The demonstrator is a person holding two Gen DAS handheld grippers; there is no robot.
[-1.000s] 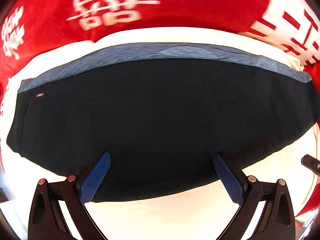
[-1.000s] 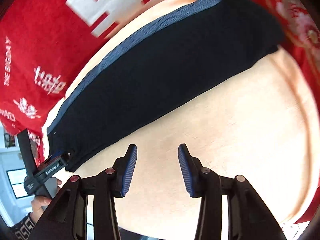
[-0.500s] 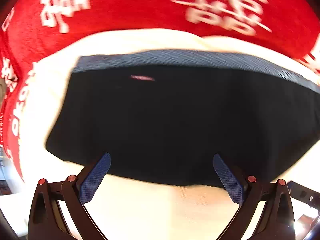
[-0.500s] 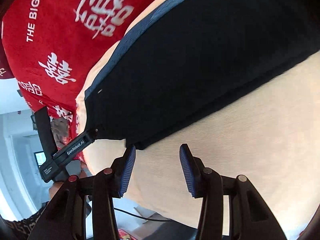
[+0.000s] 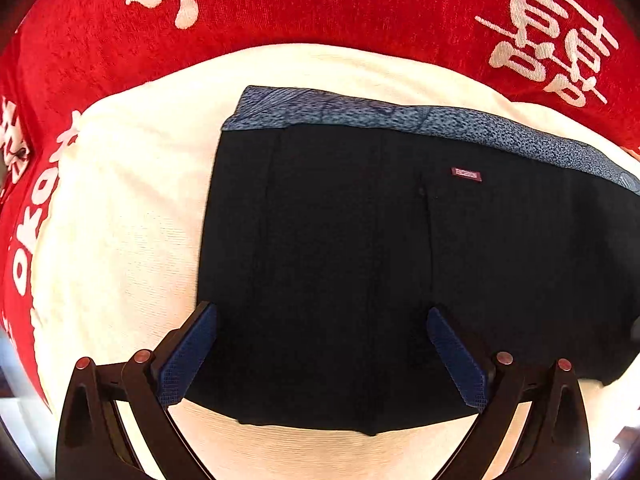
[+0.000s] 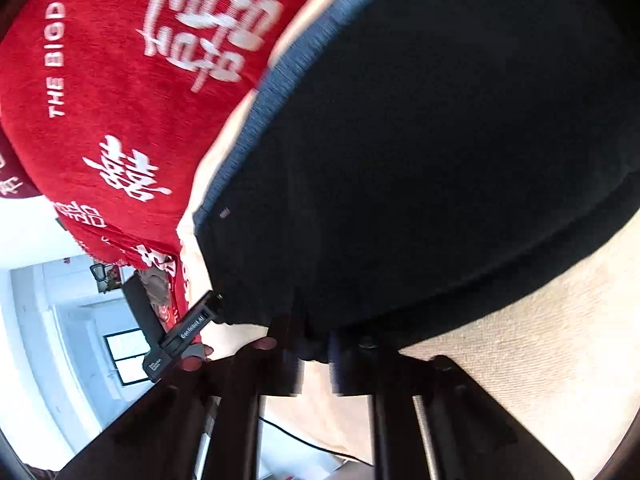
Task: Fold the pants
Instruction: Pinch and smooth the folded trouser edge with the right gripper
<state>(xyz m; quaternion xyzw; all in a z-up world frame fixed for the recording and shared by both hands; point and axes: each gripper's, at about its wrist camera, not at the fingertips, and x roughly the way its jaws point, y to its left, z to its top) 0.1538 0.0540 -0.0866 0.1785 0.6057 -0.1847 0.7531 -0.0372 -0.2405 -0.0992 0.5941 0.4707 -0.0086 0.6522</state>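
While the pants [image 5: 400, 260] lie flat on the cream sheet [image 5: 120, 220] over the red blanket [image 5: 320, 4], they already look doubled into a compact dark slab, so at least one fold seems done and a final one likely remains. Grey waistband [image 5: 400, 114] marks the far edge, hems near; the long axis runs left to right. Left claw [image 5: 320, 352] hovers spread wide over the near edge. Right claw [image 6: 316, 364] is blurred at the corner: can't tell its state.

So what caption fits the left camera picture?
Open left hand-held gripper over black fabric pants on a cream cloth.
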